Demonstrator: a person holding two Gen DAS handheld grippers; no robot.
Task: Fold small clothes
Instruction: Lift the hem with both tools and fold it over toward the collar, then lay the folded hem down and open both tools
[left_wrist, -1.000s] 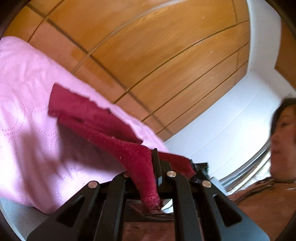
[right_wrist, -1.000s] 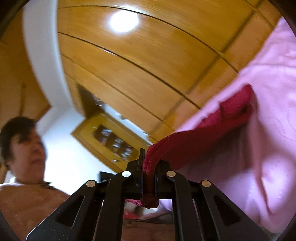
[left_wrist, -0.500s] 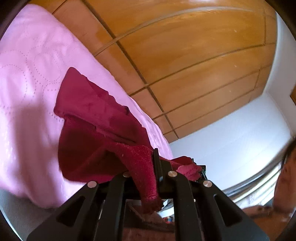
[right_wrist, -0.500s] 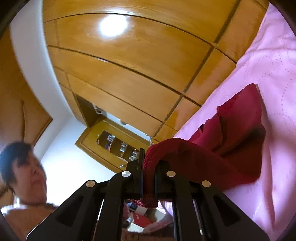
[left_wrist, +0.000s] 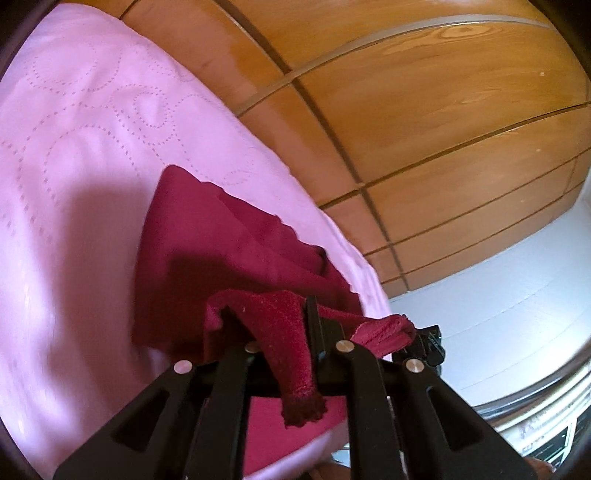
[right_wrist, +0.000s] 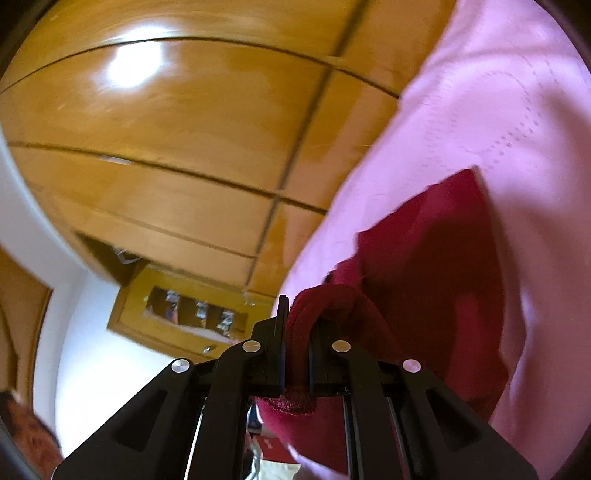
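Observation:
A small dark red garment (left_wrist: 221, 251) lies partly on a pink quilted bedspread (left_wrist: 74, 155). My left gripper (left_wrist: 295, 332) is shut on one edge of the garment, and a strip of cloth hangs down between its fingers. My right gripper (right_wrist: 295, 328) is shut on another edge of the same garment (right_wrist: 436, 266), whose far part rests on the bedspread (right_wrist: 517, 110). The right gripper's black tip (left_wrist: 428, 339) shows at the right of the left wrist view, close to the left one.
Wooden wardrobe doors (left_wrist: 424, 110) rise behind the bed. A white wall (left_wrist: 498, 314) and a wooden cabinet with glass shelves (right_wrist: 184, 310) stand beyond. The person's head (right_wrist: 26, 435) shows at the lower left of the right wrist view.
Both grippers have moved forward over the bed with the garment's edges. The cloth has gone from stretched in the air to folding over itself on the bedspread.

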